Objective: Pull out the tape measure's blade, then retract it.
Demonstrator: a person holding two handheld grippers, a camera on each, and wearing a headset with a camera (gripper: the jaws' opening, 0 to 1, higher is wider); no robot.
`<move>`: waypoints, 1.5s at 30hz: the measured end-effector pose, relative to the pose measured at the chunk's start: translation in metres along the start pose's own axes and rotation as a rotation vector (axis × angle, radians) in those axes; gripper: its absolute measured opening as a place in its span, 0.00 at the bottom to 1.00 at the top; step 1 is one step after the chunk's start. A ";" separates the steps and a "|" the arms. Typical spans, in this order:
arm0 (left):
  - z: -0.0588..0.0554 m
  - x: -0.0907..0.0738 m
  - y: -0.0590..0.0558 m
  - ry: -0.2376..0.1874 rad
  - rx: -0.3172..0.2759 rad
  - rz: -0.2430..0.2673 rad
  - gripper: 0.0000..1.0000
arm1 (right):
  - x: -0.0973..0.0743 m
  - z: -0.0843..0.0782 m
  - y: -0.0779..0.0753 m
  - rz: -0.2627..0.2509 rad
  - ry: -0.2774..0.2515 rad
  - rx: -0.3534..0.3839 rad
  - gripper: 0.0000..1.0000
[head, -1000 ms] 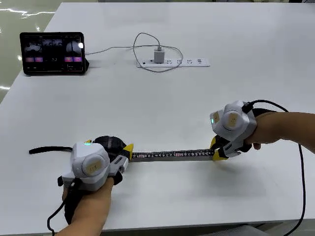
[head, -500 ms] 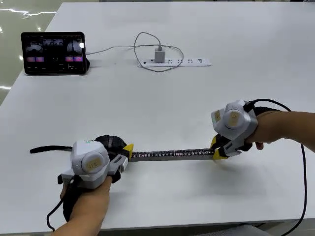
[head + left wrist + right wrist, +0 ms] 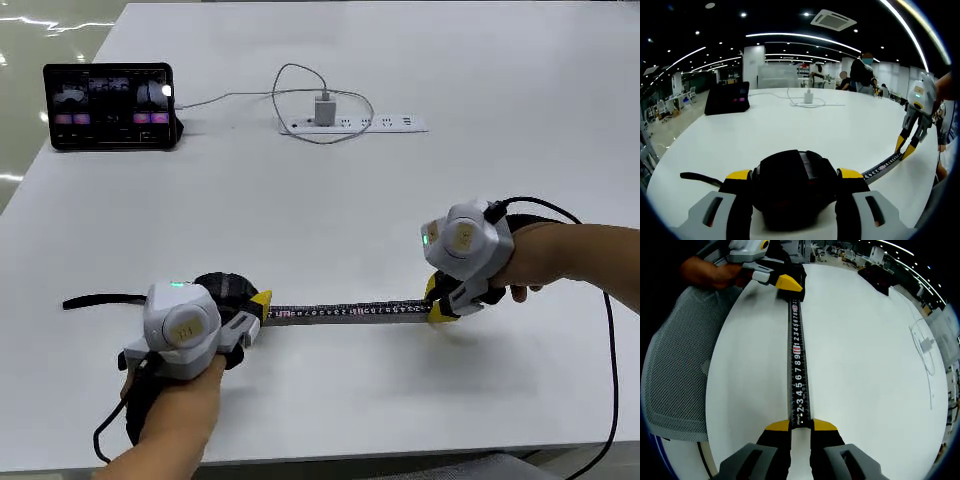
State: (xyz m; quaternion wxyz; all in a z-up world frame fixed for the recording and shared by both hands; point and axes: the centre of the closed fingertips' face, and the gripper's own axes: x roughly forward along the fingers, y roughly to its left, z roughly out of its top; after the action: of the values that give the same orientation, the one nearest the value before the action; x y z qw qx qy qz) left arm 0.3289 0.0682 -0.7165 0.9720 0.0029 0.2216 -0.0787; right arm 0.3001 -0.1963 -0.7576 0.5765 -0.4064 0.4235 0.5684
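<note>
- The tape measure (image 3: 228,293) lies near the front edge of the tabletop (image 3: 330,210). Its black case (image 3: 795,200) is toward the front-left corner. The blade (image 3: 345,313) runs from the case to the right, flat on the surface and parallel with that edge.
- The left hand-held gripper (image 3: 795,174) is clamped on the case, with one yellow jaw tip on each side of it.
- The right hand-held gripper (image 3: 801,425) is closed on the free end of the blade, with the jaws almost together and the thin blade between them.
- I judge that the blade is out by a moderate length, so the step is near the turn from pulling to retracting.
- To do this well, the left side should hold the case firmly so that it cannot rotate. The right side should travel straight along the line of the blade, low over the tabletop, so that the blade does not bend or twist.
- For the return, it is better to lead the end slowly back to the case and not to release it early, because the spring may snap it.
</note>
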 end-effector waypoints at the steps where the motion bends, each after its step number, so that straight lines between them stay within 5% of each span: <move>1: 0.000 0.000 0.000 0.000 0.001 0.000 0.63 | 0.000 0.000 0.000 0.001 0.001 -0.002 0.10; 45: 0.000 0.000 0.000 0.000 0.010 -0.005 0.63 | 0.008 0.024 0.004 -0.002 0.005 0.007 0.10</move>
State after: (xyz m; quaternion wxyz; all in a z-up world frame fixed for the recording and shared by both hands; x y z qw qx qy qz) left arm 0.3292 0.0685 -0.7164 0.9718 0.0072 0.2210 -0.0824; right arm 0.2971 -0.1707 -0.7573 0.5776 -0.4061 0.4264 0.5654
